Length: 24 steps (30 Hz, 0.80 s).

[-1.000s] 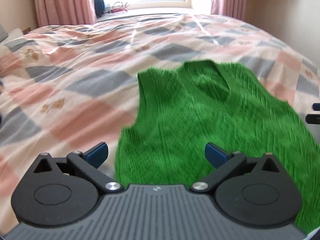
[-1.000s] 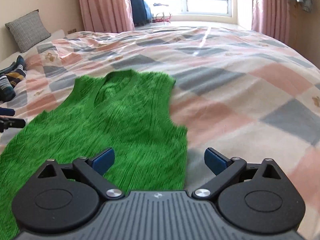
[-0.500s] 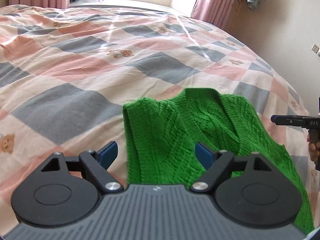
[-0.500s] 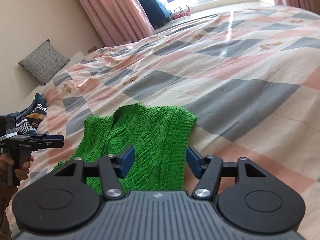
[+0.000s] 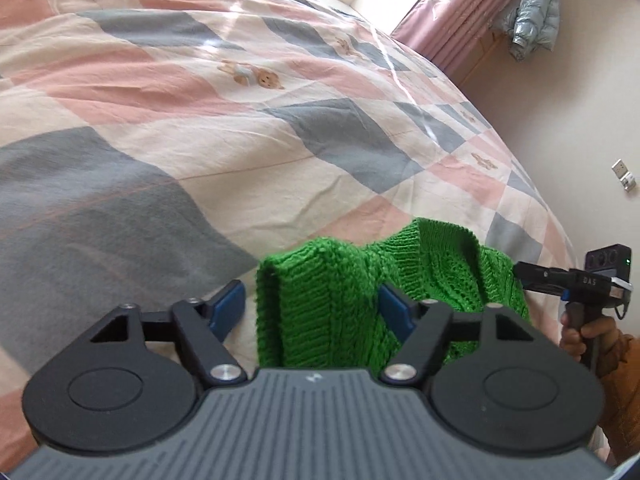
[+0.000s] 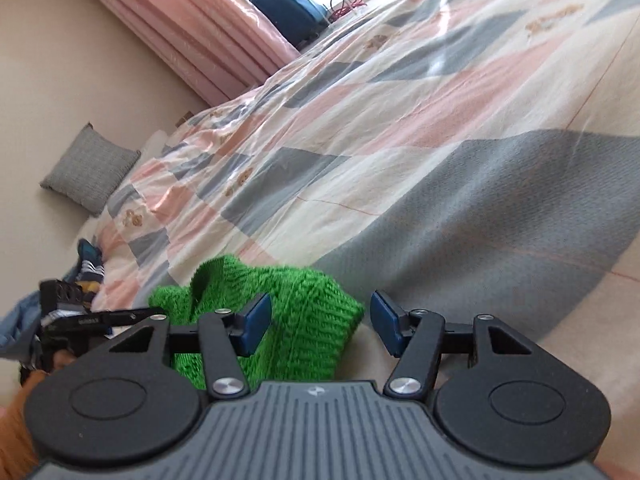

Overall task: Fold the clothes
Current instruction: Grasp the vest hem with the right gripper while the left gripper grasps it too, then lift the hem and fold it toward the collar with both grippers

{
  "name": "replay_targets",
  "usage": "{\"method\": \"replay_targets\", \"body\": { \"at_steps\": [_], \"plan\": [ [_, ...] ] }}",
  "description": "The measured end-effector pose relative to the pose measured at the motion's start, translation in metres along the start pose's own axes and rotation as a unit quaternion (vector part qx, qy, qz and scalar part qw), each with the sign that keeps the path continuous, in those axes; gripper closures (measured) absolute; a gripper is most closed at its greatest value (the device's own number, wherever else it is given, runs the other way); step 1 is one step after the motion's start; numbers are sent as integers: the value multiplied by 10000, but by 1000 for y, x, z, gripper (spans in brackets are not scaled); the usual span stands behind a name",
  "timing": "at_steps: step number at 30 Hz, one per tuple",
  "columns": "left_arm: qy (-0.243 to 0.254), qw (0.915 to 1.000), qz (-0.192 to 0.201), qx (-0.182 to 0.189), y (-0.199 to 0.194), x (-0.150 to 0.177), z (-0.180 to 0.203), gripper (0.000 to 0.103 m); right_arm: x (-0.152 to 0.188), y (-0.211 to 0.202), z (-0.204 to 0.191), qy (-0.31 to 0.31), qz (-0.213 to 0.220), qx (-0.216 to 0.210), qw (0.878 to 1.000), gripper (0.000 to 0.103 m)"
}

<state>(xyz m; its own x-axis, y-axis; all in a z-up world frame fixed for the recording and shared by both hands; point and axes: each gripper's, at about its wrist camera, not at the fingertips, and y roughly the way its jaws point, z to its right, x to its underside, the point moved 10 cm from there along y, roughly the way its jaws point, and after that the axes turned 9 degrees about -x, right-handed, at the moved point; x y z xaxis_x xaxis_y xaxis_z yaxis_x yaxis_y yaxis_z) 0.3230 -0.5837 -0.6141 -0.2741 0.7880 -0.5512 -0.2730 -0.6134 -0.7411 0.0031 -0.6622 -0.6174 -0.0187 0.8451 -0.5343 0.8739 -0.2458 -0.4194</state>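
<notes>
A green knitted vest (image 5: 344, 296) lies on the checked bedspread (image 5: 200, 128). My left gripper (image 5: 312, 312) is open, its blue pads either side of the vest's left shoulder strap, which bunches up between them. My right gripper (image 6: 320, 324) is open around the right shoulder strap of the vest (image 6: 304, 320). Each gripper shows in the other's view: the right one at the right edge (image 5: 576, 280), the left one at the left edge (image 6: 92, 316). The lower part of the vest is hidden behind the gripper bodies.
A grey cushion (image 6: 90, 168) leans on the wall at the bed's head, with striped clothes (image 6: 86, 268) beside it. Pink curtains (image 6: 192, 36) hang by the window. A silver jacket (image 5: 532, 16) hangs on the right wall. The bed's right edge runs near that wall.
Both grippers have moved forward over the vest to its shoulder straps and tilted inward. The jaws have narrowed around the straps, and the knit now bunches up between the pads.
</notes>
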Motion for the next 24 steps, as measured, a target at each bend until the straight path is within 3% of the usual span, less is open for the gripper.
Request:
{"method": "replay_targets", "body": {
  "at_steps": [1, 3, 4, 6, 10, 13, 15, 18, 21, 24],
  "plan": [
    [-1, 10000, -38, 50, 2, 0, 2, 69, -2, 3, 2, 70, 15, -88, 9999, 52],
    [2, 9998, -84, 181, 0, 1, 5, 88, -2, 6, 1, 71, -48, -128, 9999, 71],
    [17, 9998, -27, 208, -7, 1, 7, 88, -1, 3, -2, 17, -45, -156, 9999, 83],
    [60, 9996, 103, 255, -22, 1, 10, 88, -3, -8, -13, -207, 89, -91, 9997, 93],
    [377, 9973, 566, 271, -90, 6, 32, 88, -3, -52, -66, -950, 529, -207, 9939, 94],
    [727, 9925, 938, 300, -156, 30, 56, 88, 16, -101, -125, -1811, 889, -408, 9786, 94],
    [870, 9895, 1124, 267, -195, 64, 68, 86, 53, -137, -165, -2551, 976, -418, 9611, 94],
    [1107, 9864, 1211, 68, -240, 131, 78, 79, 133, -175, -214, -3428, 761, -204, 9361, 94],
    [1338, 9850, 1007, -408, -261, 212, 76, 69, 229, -187, -219, -3751, 31, 358, 9263, 89],
    [1346, 9855, 548, -875, -262, 280, 69, 69, 302, -189, -201, -3891, -658, 1402, 9081, 73]
  ]
}}
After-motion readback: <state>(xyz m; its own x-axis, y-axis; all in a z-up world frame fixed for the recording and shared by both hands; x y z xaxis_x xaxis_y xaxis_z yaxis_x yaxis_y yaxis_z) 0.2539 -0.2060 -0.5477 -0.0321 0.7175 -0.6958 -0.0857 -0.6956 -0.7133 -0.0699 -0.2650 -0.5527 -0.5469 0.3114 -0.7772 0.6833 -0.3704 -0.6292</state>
